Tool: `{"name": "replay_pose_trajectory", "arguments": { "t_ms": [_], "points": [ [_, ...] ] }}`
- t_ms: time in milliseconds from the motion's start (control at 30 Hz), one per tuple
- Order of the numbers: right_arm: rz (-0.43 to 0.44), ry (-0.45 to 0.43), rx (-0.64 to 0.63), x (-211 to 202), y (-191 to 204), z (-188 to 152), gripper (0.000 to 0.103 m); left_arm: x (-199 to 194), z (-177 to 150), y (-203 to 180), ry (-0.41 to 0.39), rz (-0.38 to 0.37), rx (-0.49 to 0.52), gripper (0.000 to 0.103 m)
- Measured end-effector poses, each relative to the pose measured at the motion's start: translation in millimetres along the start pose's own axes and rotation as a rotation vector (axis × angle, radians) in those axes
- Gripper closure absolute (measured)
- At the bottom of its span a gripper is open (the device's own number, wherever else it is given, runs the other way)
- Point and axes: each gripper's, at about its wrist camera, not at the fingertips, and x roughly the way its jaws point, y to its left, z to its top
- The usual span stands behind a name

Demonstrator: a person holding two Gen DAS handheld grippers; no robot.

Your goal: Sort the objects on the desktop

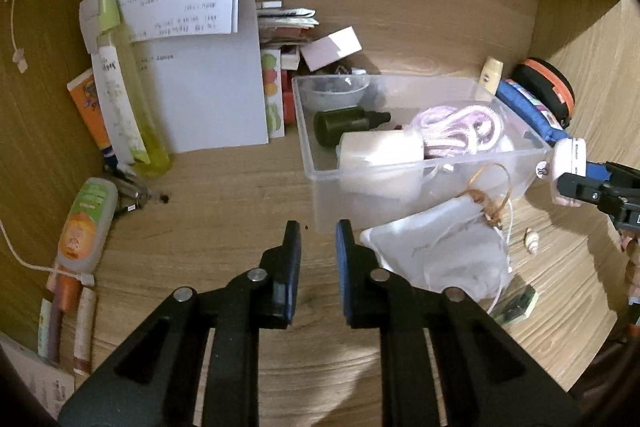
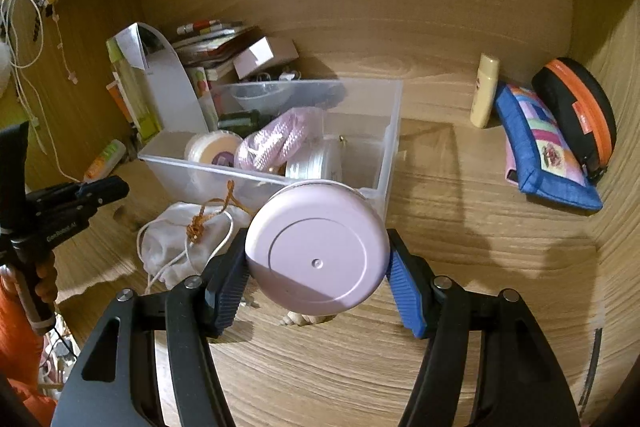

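Observation:
My right gripper [image 2: 318,267] is shut on a round pale pink jar [image 2: 316,247], held above the desk just in front of the clear plastic bin [image 2: 384,163]. The jar also shows in the left wrist view [image 1: 568,171], at the bin's right end. The bin [image 1: 320,187] holds a dark green bottle [image 1: 348,123], a pink rope bundle [image 1: 460,131], white round containers and a small clear bowl. My left gripper [image 1: 318,231] hovers empty, jaws slightly apart, just in front of the bin's near left corner. A white drawstring pouch [image 1: 436,259] lies beside it.
Standing papers and bottles [image 1: 132,99] line the left, with an orange-label tube [image 1: 84,223] lying down. A blue pouch [image 2: 544,147], an orange-black case [image 2: 580,111] and a cream bottle [image 2: 485,91] sit at right. A small shell [image 1: 531,241] lies on the desk. Wooden walls enclose the space.

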Motion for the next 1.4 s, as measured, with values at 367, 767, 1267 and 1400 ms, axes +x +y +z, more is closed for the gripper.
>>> {"name": "replay_pose_trajectory", "arguments": {
  "t_ms": [367,767,1267,1400],
  "points": [
    [0.009,0.009,-0.009,1,1,-2,0.043,6,-18,34,0.085,-0.044,-0.082,0.074],
    [0.029,0.033,-0.022,12,9,-5,0.043,18,-43,12,0.135,-0.012,0.018,0.054],
    [0.038,0.032,-0.011,13,5,-5,0.043,28,-44,18,0.150,0.026,0.003,0.073],
    [0.034,0.021,-0.007,10,5,-1,0.043,18,-35,21,0.109,0.001,-0.033,0.078]
  ]
}}
